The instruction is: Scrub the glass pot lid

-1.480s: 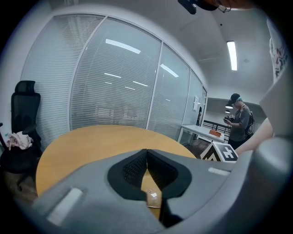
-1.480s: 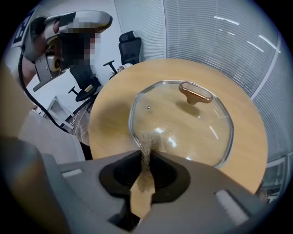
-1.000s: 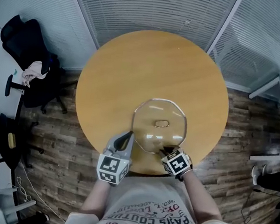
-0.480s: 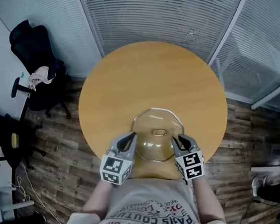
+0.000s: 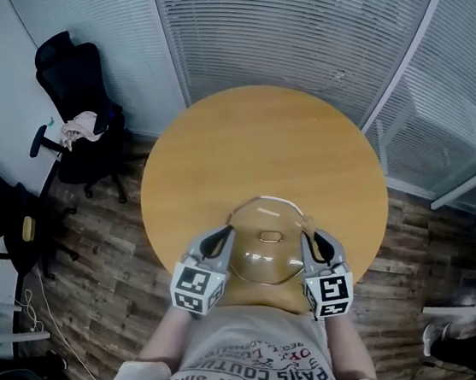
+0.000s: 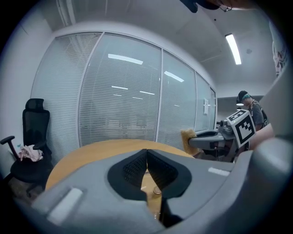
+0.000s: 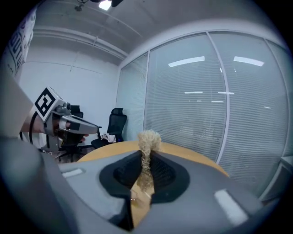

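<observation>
1. The glass pot lid (image 5: 266, 253), lying flat on the counter (image 5: 261, 145) one second ago, now stands tilted at the near edge, between both grippers.
2. The left gripper (image 5: 220, 236) has its fingers closed together on the lid's left rim, with only a thin glass edge between them.
3. The right gripper (image 5: 311, 239) has its fingers pinched on a tan fibrous scrub pad (image 7: 147, 141). It has shifted from the lid's near edge to its right rim. Whether the pad touches the glass cannot be confirmed.
4. Judgement: the lid is braced for scrubbing and a stroke appears imminent.
</observation>
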`<state>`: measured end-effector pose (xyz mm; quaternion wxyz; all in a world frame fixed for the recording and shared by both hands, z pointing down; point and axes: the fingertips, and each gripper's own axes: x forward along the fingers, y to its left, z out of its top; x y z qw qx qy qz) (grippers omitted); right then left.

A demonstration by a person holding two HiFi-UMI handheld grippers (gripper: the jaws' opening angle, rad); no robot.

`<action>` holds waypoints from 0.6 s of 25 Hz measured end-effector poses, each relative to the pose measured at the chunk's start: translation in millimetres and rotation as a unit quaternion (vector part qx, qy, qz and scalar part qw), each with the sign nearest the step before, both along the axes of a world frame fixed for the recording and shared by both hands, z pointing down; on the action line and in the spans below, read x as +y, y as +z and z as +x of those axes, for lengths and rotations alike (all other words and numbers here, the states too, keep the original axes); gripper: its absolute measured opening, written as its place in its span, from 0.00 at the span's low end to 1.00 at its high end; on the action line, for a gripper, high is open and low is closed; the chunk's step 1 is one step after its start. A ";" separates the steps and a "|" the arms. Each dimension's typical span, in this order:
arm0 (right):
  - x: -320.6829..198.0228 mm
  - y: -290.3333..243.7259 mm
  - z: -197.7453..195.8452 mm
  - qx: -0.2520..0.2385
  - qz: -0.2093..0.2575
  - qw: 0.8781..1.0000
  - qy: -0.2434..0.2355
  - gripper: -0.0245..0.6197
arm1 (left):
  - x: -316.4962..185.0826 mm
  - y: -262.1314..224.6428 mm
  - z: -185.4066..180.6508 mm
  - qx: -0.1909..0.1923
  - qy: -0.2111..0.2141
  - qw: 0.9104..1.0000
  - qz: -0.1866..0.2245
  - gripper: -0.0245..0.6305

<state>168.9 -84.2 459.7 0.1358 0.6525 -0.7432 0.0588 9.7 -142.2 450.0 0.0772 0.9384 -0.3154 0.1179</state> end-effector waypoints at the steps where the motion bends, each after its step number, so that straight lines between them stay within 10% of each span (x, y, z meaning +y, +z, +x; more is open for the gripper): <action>1: 0.2 -4.6 -1.8 0.002 0.009 1.000 -0.002 0.12 | -0.6 -0.7 0.0 -0.001 -0.002 1.000 0.001 0.05; 15: -6.6 -16.2 3.3 -0.017 0.030 0.999 0.002 0.12 | -4.5 -12.8 6.3 0.002 -0.012 1.000 0.014 0.05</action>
